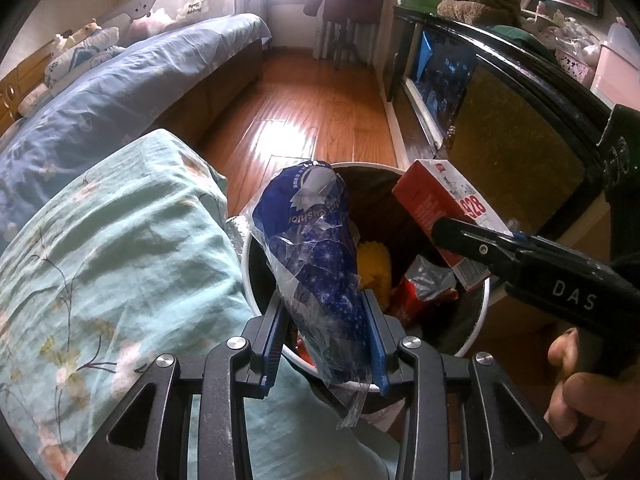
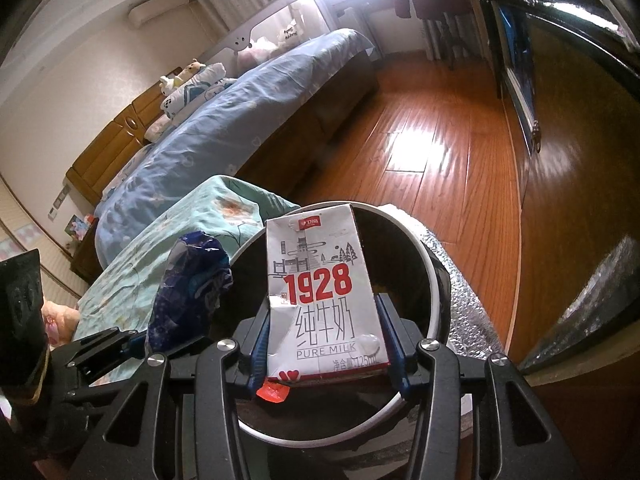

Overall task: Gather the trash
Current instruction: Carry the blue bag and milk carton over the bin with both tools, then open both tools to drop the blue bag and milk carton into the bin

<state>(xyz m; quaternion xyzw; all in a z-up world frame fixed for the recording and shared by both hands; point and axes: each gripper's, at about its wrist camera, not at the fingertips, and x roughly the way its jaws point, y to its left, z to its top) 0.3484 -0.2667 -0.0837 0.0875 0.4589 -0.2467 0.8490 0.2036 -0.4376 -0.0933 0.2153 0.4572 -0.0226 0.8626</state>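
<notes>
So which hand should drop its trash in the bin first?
Probably the right. Its gripper holds the milk carton squarely over the bin opening. The left gripper holds the blue wrapper nearer the rim, beside the bedding.

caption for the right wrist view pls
Right tool holds a milk carton over the trash bin.

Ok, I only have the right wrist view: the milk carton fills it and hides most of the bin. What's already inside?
Observer: The left wrist view shows a yellow sponge-like item and a red wrapper in the bin.
Operator: Is my carton actually over the opening?
Observer: Yes, the milk carton in the right gripper hangs above the bin's right side.
Operator: And the left one?
Observer: The left gripper is clamped on the blue plastic bag, whose clear tail dangles below the fingers.
</notes>
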